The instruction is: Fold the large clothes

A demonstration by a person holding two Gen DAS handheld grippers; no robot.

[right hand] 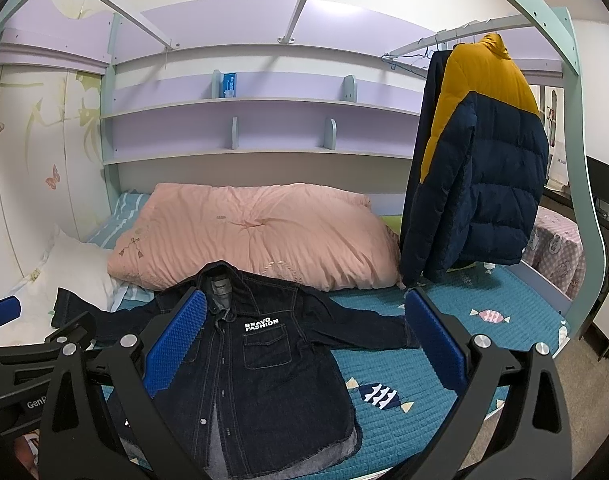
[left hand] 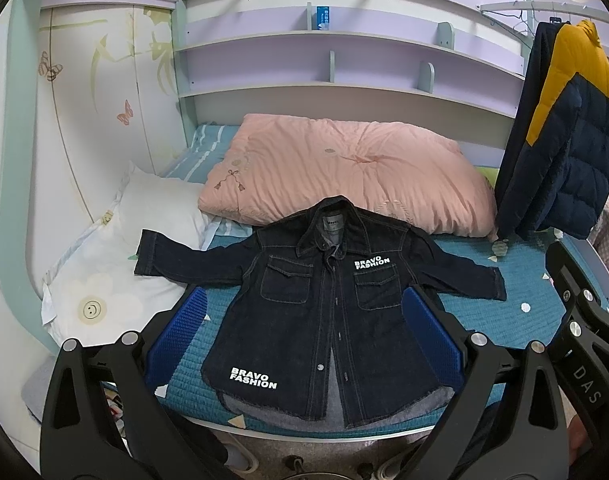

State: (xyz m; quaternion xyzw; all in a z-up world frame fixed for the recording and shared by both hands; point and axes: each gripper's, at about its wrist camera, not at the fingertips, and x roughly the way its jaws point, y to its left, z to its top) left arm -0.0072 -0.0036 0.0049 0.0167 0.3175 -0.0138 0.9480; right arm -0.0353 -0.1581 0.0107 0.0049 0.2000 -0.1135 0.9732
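Observation:
A dark denim jacket (left hand: 320, 312) with white "BRAVO FASHION" print lies flat and face up on the teal bed cover (left hand: 504, 320), sleeves spread, collar toward the pink quilt. It also shows in the right wrist view (right hand: 256, 368). My left gripper (left hand: 304, 336) is open and empty, held above the jacket's body near the bed's front edge. My right gripper (right hand: 304, 340) is open and empty, above the jacket's right half. The right gripper's body shows at the right edge of the left wrist view (left hand: 584, 320).
A pink quilt (left hand: 344, 172) lies behind the jacket. A white pillow (left hand: 116, 268) sits at the left, under the jacket's left sleeve. A navy and yellow puffer jacket (right hand: 480, 168) hangs at the right over the bed. Shelves (left hand: 344, 80) line the back wall.

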